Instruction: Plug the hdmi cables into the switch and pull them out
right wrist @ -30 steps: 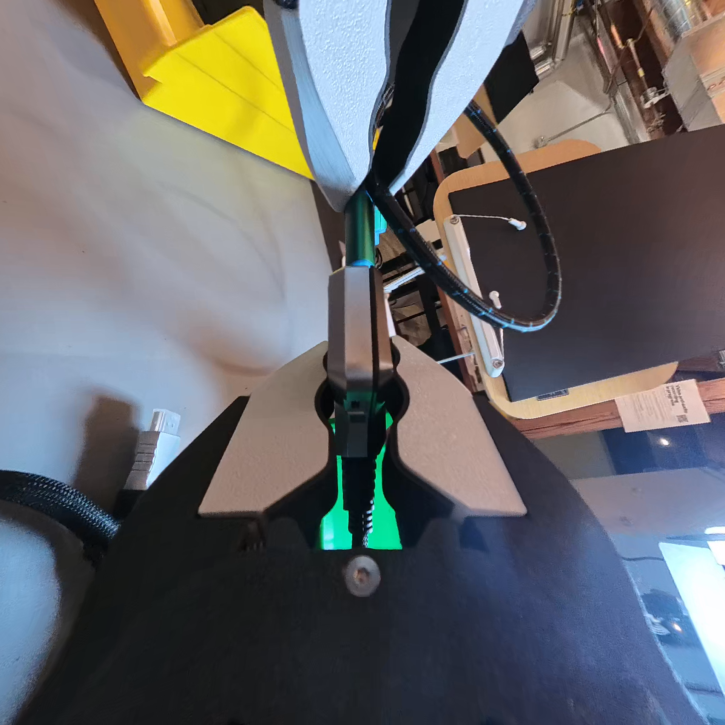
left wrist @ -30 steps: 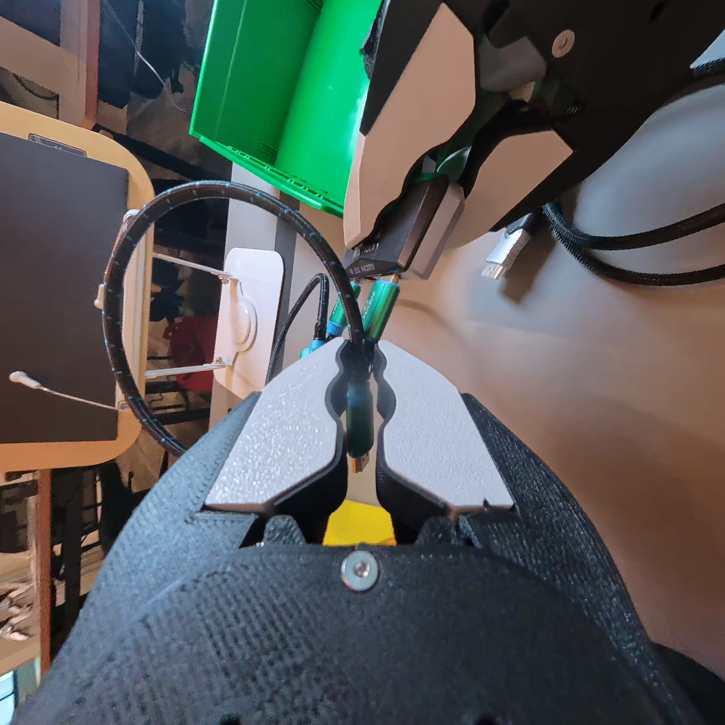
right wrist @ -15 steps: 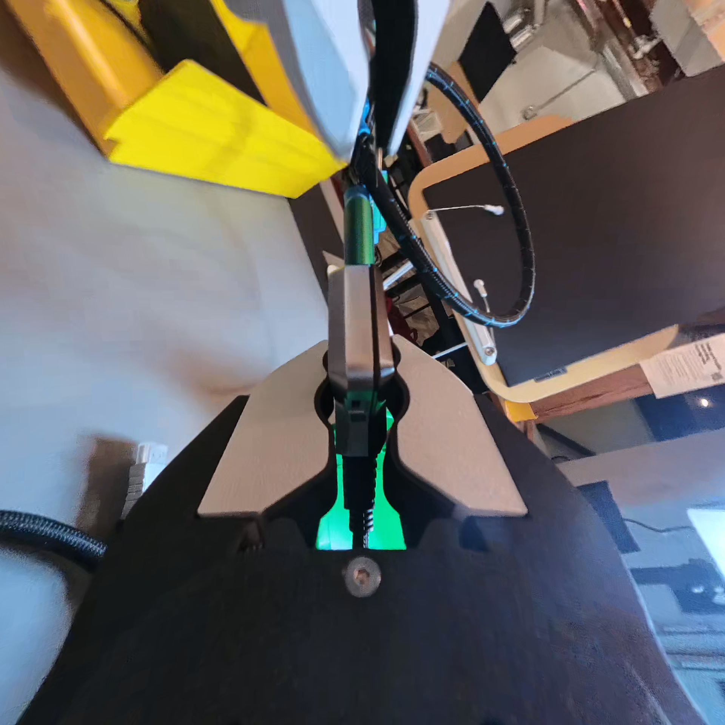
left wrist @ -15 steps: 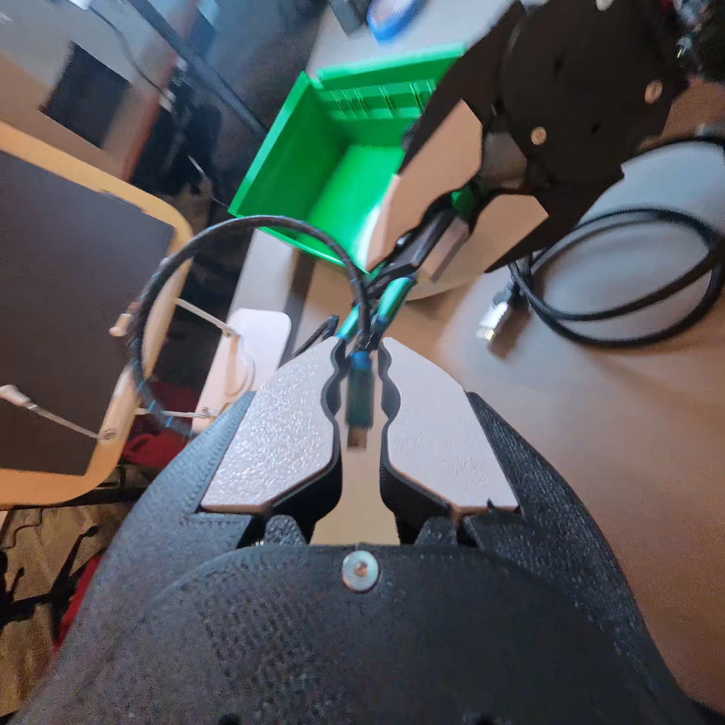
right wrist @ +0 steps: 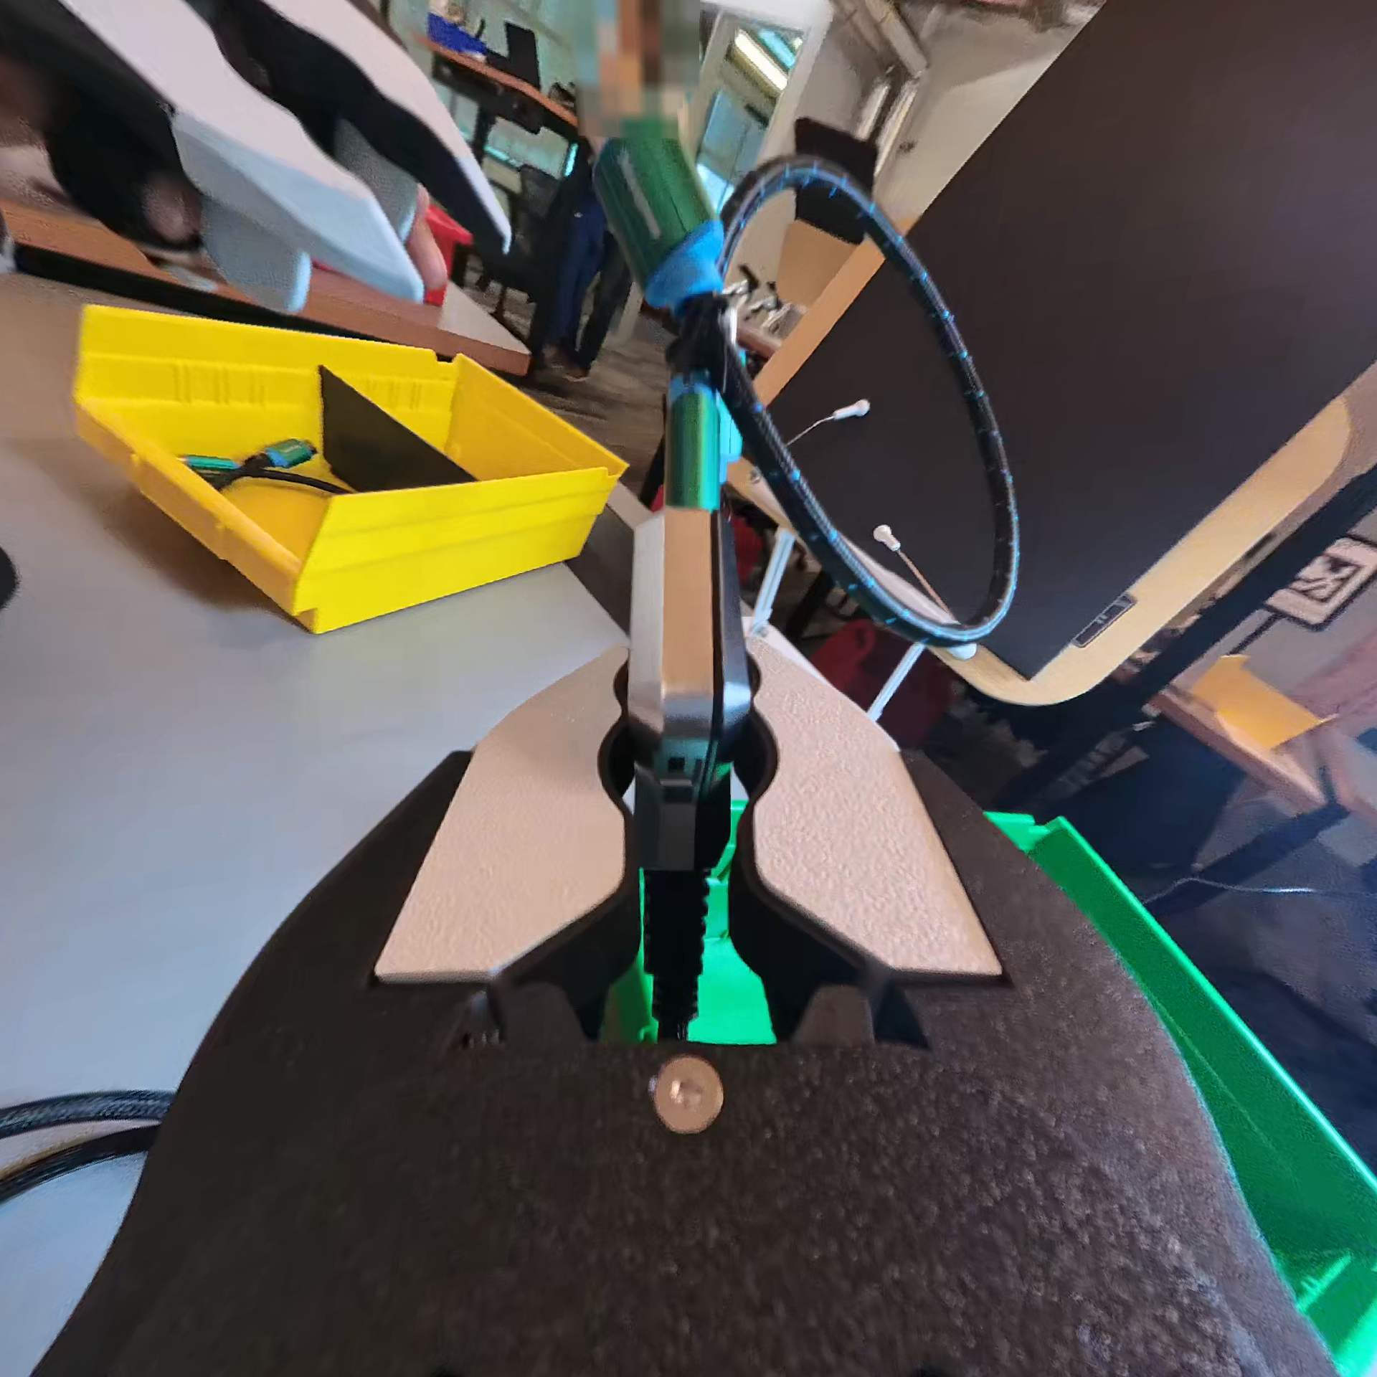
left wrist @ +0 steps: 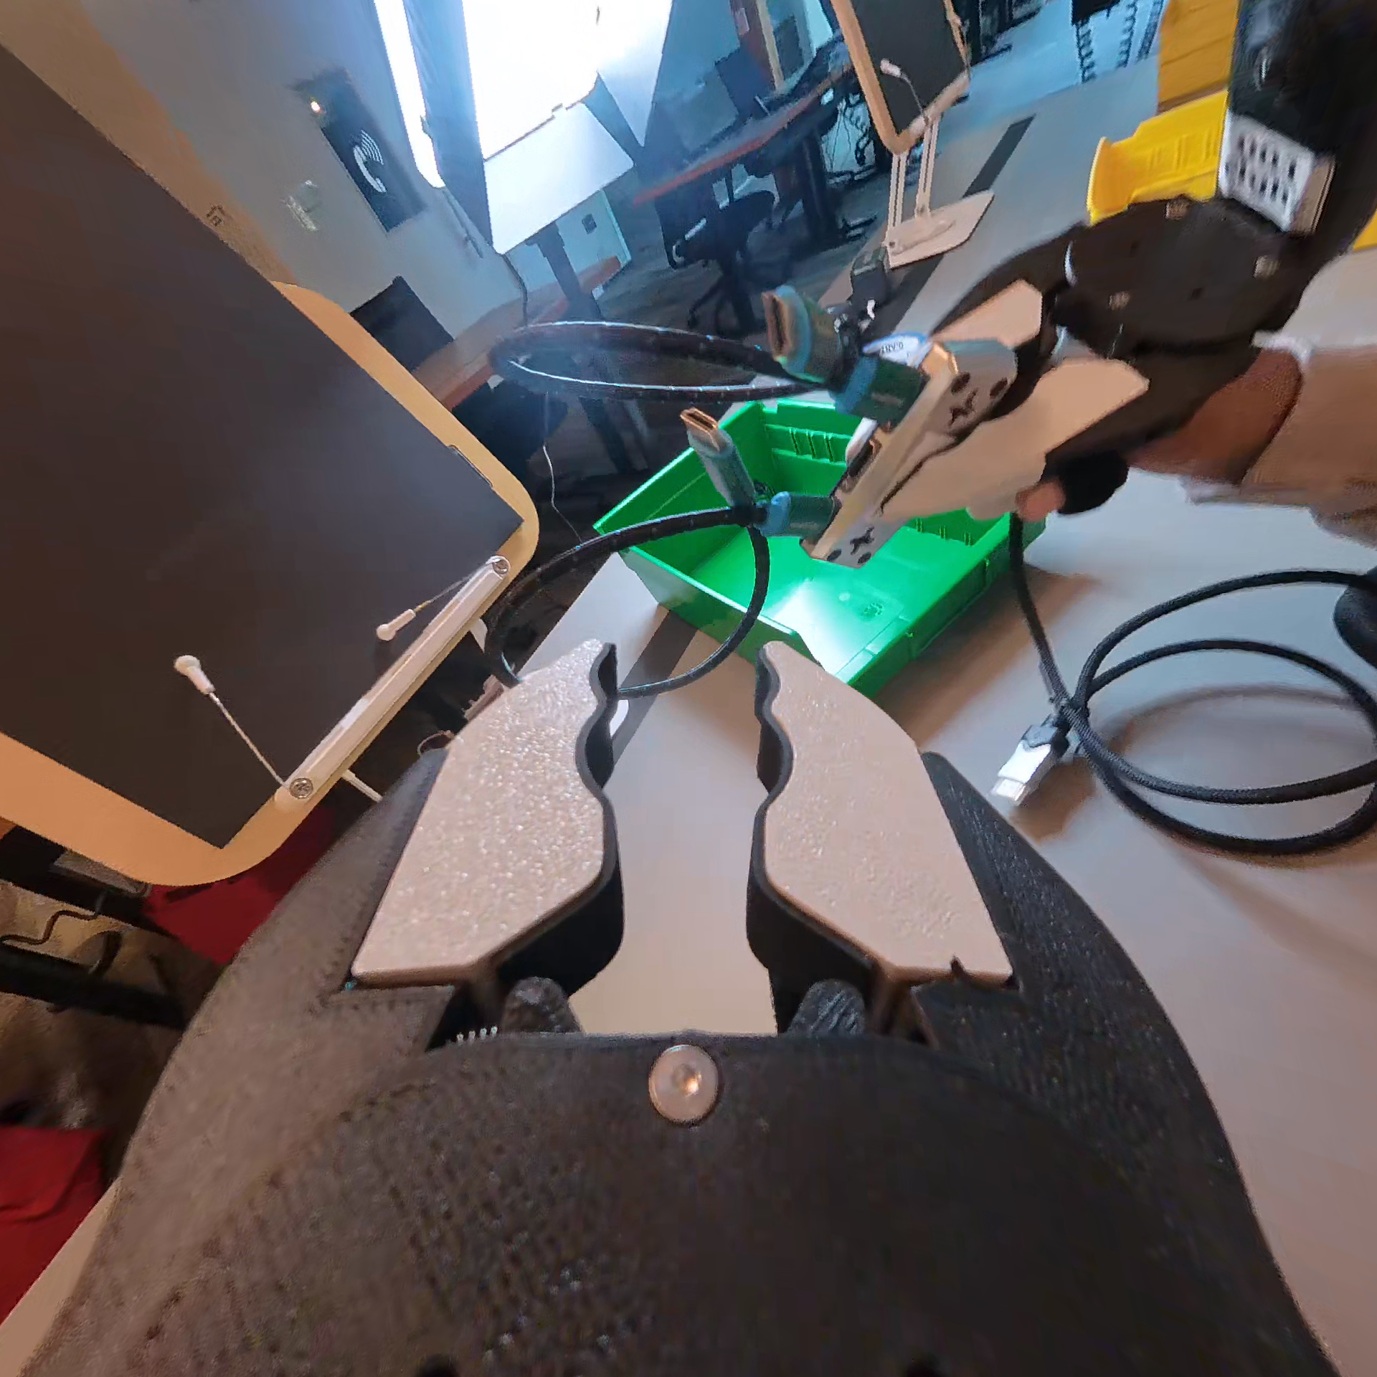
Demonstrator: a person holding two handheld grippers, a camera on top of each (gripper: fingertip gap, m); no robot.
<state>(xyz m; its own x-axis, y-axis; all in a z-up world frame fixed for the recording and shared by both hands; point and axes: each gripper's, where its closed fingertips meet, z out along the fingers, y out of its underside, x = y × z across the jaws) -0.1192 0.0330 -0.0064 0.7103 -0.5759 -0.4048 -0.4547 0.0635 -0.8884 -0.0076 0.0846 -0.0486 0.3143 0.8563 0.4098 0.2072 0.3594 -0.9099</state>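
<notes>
My right gripper (right wrist: 689,670) is shut on the silver HDMI switch (right wrist: 670,611) and holds it in the air over the green bin (left wrist: 820,596). Two short braided cables with green plugs hang from the switch (left wrist: 916,439): one plug (left wrist: 879,387) sits in its upper port and one (left wrist: 801,514) in its lower port. Their free ends (left wrist: 790,328) (left wrist: 715,454) stick out in the air. My left gripper (left wrist: 682,670) is open and empty, low over the table and well apart from the switch. A black cable (right wrist: 670,931) runs out of the switch's rear.
A yellow bin (right wrist: 335,477) on the table holds more green-plugged cables (right wrist: 283,454). A long black cable (left wrist: 1192,708) with a silver plug (left wrist: 1032,760) lies coiled on the table at right. A black board with a wooden rim (left wrist: 186,521) stands past the table edge. The tips of one gripper are about 15 centimetres away from the tips of the other.
My left gripper has let go of the green plug, opened, and drawn back from the switch. The right gripper still holds the switch, now with both short cables hanging from it.
</notes>
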